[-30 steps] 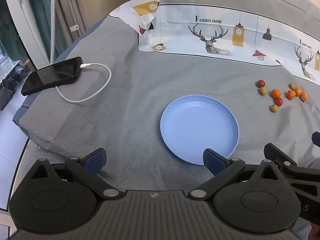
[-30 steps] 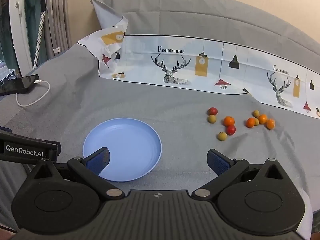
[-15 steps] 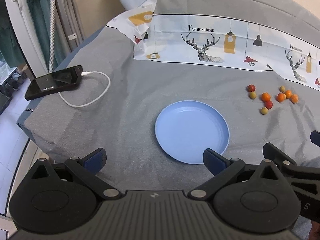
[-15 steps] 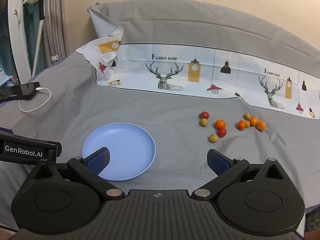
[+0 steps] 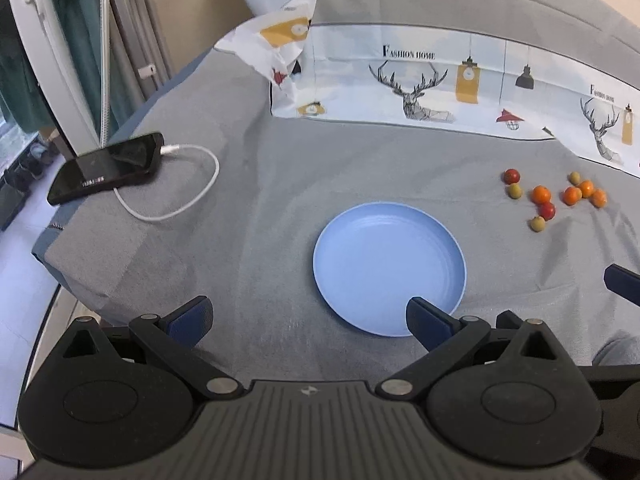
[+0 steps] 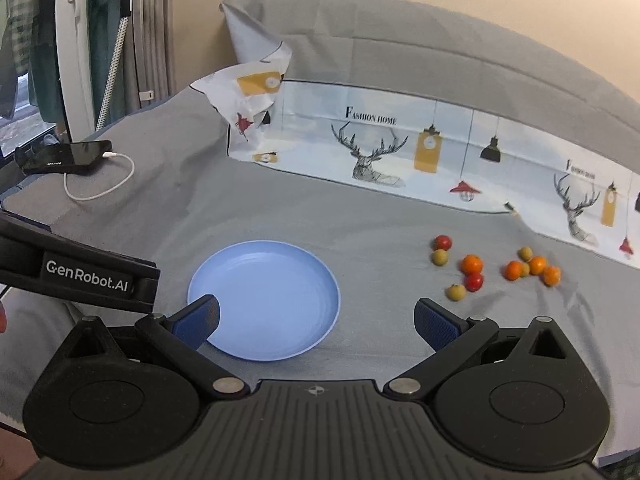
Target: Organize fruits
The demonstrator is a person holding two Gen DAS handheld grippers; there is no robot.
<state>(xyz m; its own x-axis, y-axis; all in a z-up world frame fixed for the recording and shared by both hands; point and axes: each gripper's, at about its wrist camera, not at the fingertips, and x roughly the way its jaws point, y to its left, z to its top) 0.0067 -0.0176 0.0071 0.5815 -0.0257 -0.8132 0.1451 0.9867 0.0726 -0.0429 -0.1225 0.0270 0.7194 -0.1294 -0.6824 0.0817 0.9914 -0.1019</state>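
A light blue plate (image 5: 389,236) (image 6: 280,268) lies on the grey cloth with nothing in it. To its right sits a loose cluster of several small fruits: orange ones (image 5: 541,194) (image 6: 471,264), red ones (image 5: 511,176) (image 6: 442,242) and yellow-green ones (image 5: 537,224) (image 6: 456,292). My left gripper (image 5: 307,315) hangs open in front of the plate's left side, holding nothing. My right gripper (image 6: 316,320) is open above the plate's near right rim, well short of the fruits. The left tool's body (image 6: 80,276) shows at the right wrist view's left edge.
A black phone (image 5: 106,168) (image 6: 66,156) with a white charging cable (image 5: 180,196) lies at the cloth's left edge. A printed deer-pattern sheet (image 5: 440,84) (image 6: 400,148) runs along the back. A white rack and curtains (image 5: 60,60) stand left of the surface.
Both grippers have pulled back and risen, so plate and fruits appear smaller and farther. Nothing on the cloth has moved; both stay open.
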